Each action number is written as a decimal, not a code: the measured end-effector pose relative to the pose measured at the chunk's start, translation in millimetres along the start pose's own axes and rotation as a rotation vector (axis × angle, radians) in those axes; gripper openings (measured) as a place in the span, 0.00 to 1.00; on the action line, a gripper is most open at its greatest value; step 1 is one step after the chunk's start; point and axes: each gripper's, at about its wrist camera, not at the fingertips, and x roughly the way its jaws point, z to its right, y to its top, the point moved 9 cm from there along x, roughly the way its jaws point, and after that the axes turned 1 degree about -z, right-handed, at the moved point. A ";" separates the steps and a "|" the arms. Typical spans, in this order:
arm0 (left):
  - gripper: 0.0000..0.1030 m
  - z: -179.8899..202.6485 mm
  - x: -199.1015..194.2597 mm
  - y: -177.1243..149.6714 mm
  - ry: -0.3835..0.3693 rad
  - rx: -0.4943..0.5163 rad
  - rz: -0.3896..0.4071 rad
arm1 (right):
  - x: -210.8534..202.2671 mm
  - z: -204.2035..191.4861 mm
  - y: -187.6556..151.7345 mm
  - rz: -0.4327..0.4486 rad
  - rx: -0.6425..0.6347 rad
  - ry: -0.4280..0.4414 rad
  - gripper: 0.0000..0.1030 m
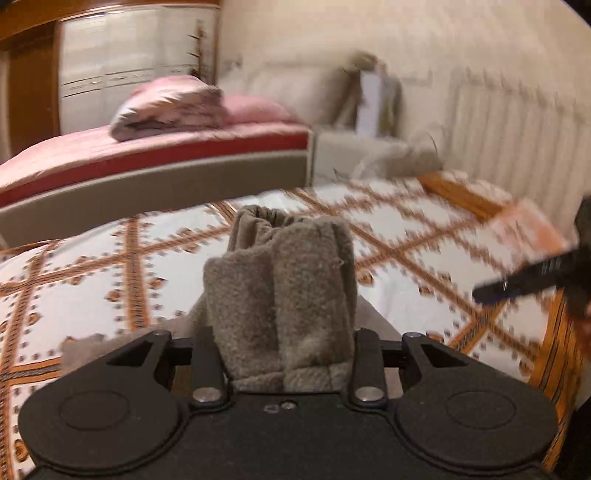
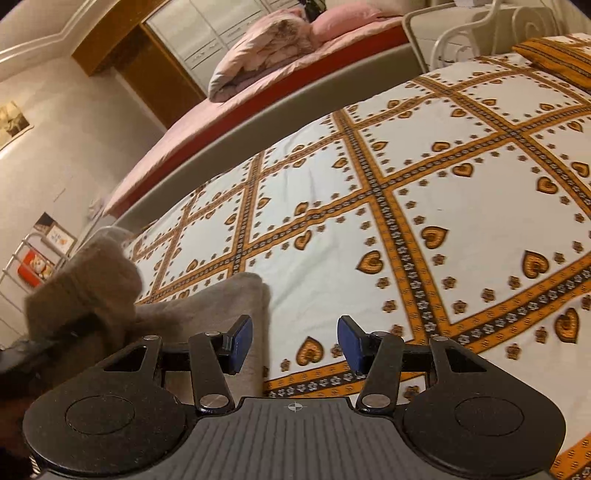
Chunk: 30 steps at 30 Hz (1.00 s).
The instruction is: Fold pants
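The pants are grey-brown fleece. In the left wrist view a thick bunched fold of them (image 1: 284, 295) stands up between my left gripper's fingers, which are shut on it above the bed. My left gripper (image 1: 284, 354) has its fingertips hidden by the cloth. In the right wrist view the rest of the pants (image 2: 221, 295) lies on the bed at the lower left, with the lifted bunch (image 2: 88, 284) further left. My right gripper (image 2: 295, 343) is open and empty, blue pads (image 2: 242, 341) apart, just right of the cloth's edge. It also shows blurred at the right of the left wrist view (image 1: 517, 284).
The bed has a white cover with orange heart-and-grid print (image 2: 406, 184). An orange pillow (image 2: 561, 55) lies at its far end. A second bed with pink bedding (image 1: 166, 107) stands beyond. A radiator (image 1: 498, 125) and white metal bed frame (image 2: 461, 33) are at the far side.
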 end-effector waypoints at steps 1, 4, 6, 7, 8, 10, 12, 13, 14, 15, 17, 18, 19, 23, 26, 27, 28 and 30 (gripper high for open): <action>0.24 9.7 7.2 -2.9 0.002 0.021 -0.020 | -1.2 1.5 0.2 0.000 0.004 -0.002 0.50; 0.30 26.3 33.9 -18.6 0.015 0.055 -0.103 | -2.2 3.6 0.8 -0.001 0.009 -0.006 0.50; 0.42 39.1 40.1 -23.4 0.008 0.063 -0.127 | -1.8 3.4 1.4 0.000 0.012 -0.010 0.50; 0.48 44.8 44.6 -26.3 -0.002 0.055 -0.140 | -1.5 3.7 1.7 0.000 0.015 -0.012 0.50; 0.60 49.8 45.5 -24.1 -0.018 0.052 -0.147 | -1.9 3.9 1.8 0.001 0.017 -0.014 0.50; 0.66 59.2 47.8 -25.5 -0.009 0.074 -0.147 | -1.9 5.9 2.3 0.005 0.016 -0.026 0.50; 0.66 63.7 48.1 -23.1 -0.002 0.080 -0.155 | -3.0 8.9 2.0 0.006 0.015 -0.043 0.50; 0.66 63.3 46.1 -22.9 -0.003 0.075 -0.153 | -3.8 10.7 1.9 0.007 0.016 -0.049 0.50; 0.68 62.8 44.3 -21.9 -0.014 0.065 -0.148 | -4.9 12.3 1.5 0.008 0.015 -0.057 0.50; 0.74 60.1 39.5 -20.6 -0.043 0.030 -0.140 | -5.4 14.0 1.8 0.008 0.012 -0.067 0.50; 0.88 59.5 30.6 -13.7 -0.155 -0.065 -0.103 | -6.0 18.8 1.5 0.002 0.009 -0.099 0.50; 0.89 58.4 26.5 -9.9 -0.173 -0.088 -0.081 | -6.1 20.6 1.2 -0.001 0.014 -0.105 0.50; 0.89 53.8 20.0 -6.9 -0.162 -0.096 -0.062 | -6.2 22.2 1.0 -0.001 0.019 -0.105 0.50; 0.88 26.8 0.3 -2.3 -0.099 -0.154 -0.026 | -8.7 18.3 2.0 0.010 0.017 -0.099 0.50; 0.88 -11.1 -23.0 -1.6 -0.022 -0.224 0.019 | -9.8 8.3 2.8 0.022 0.006 -0.078 0.50; 0.88 -25.6 -30.7 -2.7 0.009 -0.246 0.028 | -9.3 1.7 2.4 0.024 0.001 -0.054 0.50; 0.88 -40.6 -38.5 -5.5 0.038 -0.267 0.032 | -8.6 -4.6 1.9 0.024 -0.010 -0.029 0.50; 0.88 -69.3 -53.7 -13.2 0.095 -0.303 0.030 | -5.7 -19.3 -1.6 0.024 -0.041 0.003 0.50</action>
